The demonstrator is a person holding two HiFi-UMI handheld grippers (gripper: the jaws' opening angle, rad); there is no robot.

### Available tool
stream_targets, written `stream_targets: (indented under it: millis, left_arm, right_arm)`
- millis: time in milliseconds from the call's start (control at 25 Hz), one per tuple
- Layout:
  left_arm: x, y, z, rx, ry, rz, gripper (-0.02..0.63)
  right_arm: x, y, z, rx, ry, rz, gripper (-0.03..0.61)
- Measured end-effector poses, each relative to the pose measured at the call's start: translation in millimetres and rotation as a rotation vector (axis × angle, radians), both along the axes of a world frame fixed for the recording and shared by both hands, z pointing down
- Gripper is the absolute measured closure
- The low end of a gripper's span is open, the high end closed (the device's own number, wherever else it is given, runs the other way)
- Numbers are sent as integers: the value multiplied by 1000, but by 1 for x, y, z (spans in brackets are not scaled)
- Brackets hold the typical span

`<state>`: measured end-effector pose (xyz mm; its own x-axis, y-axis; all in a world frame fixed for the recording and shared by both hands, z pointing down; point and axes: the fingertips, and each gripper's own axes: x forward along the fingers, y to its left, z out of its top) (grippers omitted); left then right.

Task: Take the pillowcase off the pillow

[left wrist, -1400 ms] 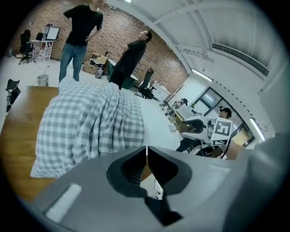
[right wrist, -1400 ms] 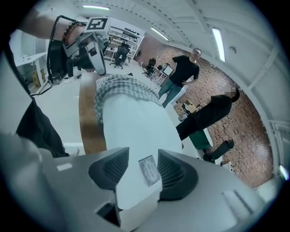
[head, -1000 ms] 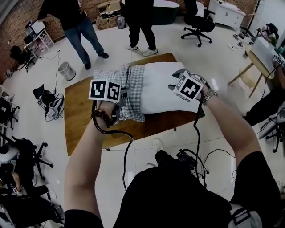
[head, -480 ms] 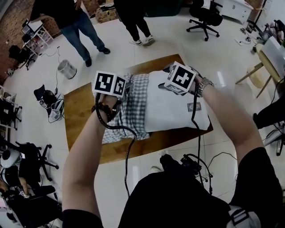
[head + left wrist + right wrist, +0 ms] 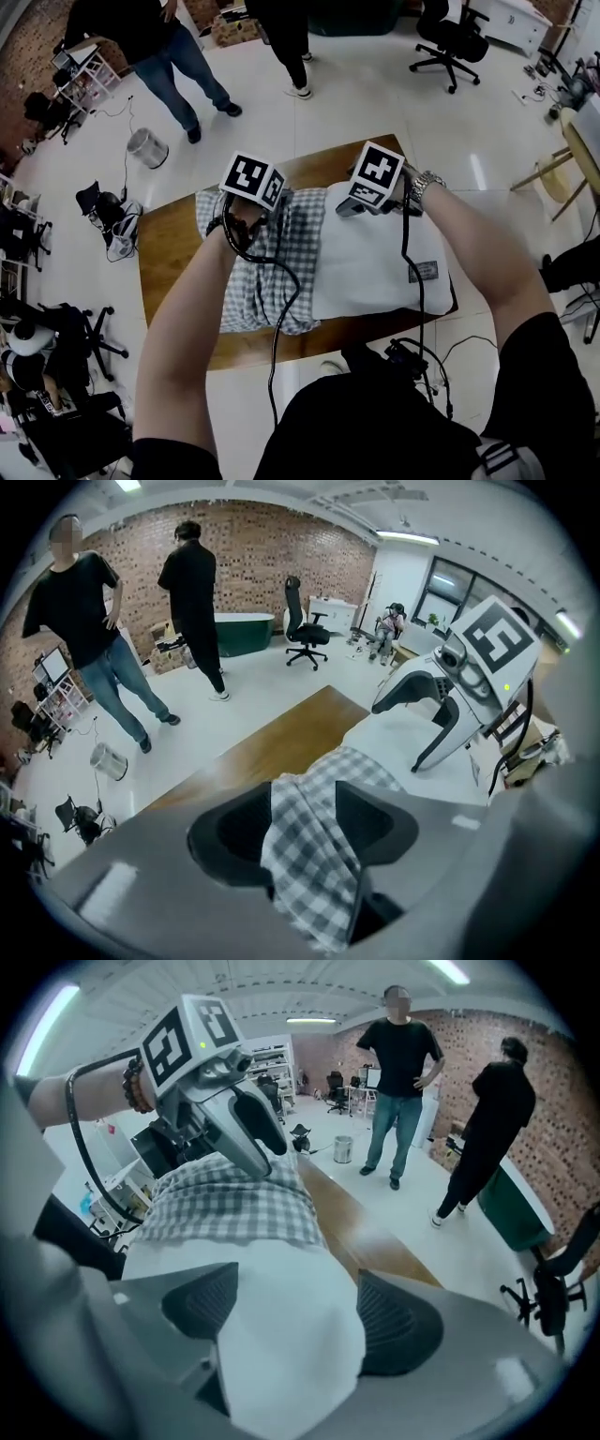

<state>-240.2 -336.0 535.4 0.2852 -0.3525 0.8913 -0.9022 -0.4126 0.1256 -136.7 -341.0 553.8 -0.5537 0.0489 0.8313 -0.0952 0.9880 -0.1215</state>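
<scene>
My left fingers (image 5: 375, 827) had just been opening, spread loosely round the checked pillowcase (image 5: 258, 281) at centre-left. My right fingers (image 5: 398, 1321) had been opening likewise, round the white pillow (image 5: 375, 262) just right of it. The pillow's length ran left-right.

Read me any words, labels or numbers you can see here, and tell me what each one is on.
No text here can be read.
Small tag on the white pillow: too small to read.
Black-and-white squares on the left marker cube and the right marker cube: patterns, not letters or numbers.
</scene>
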Motion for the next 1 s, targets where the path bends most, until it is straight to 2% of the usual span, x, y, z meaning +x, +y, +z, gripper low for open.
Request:
stream_targets:
  millis: [120, 200, 240, 320, 360, 440, 520, 560, 640, 760, 1000]
  left_arm:
    - [-40, -42, 8, -81, -26, 10, 394]
    - [-54, -57, 21, -144, -42, 24, 397]
    - [-57, -61, 28, -173, -48, 36, 415]
    - [-66, -67, 40, -206, -59, 57, 521]
    - [-73, -68, 42, -208, -67, 56, 571]
    - [-86, -72, 40, -198, -88, 34, 592]
    - [-96, -76, 36, -190, -103, 0, 595]
    - [-101, -78, 34, -187, -105, -19, 597]
    - [-115, -82, 25, -182, -102, -56, 597]
    - [-136, -81, 16, -185, -102, -120, 597]
    - [-161, -64, 12, -161, -172, -189, 595]
  right_arm:
    - [-35, -36, 5, -74, 56, -27, 173]
    - [-46, -51, 13, -116, 90, -35, 174]
    - [-48, -56, 18, -138, 106, -32, 174]
    - [-52, -60, 28, -183, 134, -15, 187]
    - [-55, -59, 31, -202, 142, -7, 232]
    - [-58, -55, 28, -214, 141, 0, 392]
    - [-54, -51, 15, -177, 116, -12, 513]
    - [-52, -51, 6, -149, 99, -20, 540]
    - [-49, -52, -17, -102, 57, -25, 551]
    - [-44, -49, -44, -82, 11, -29, 555]
    - [-17, -42, -55, 23, 21, -21, 555]
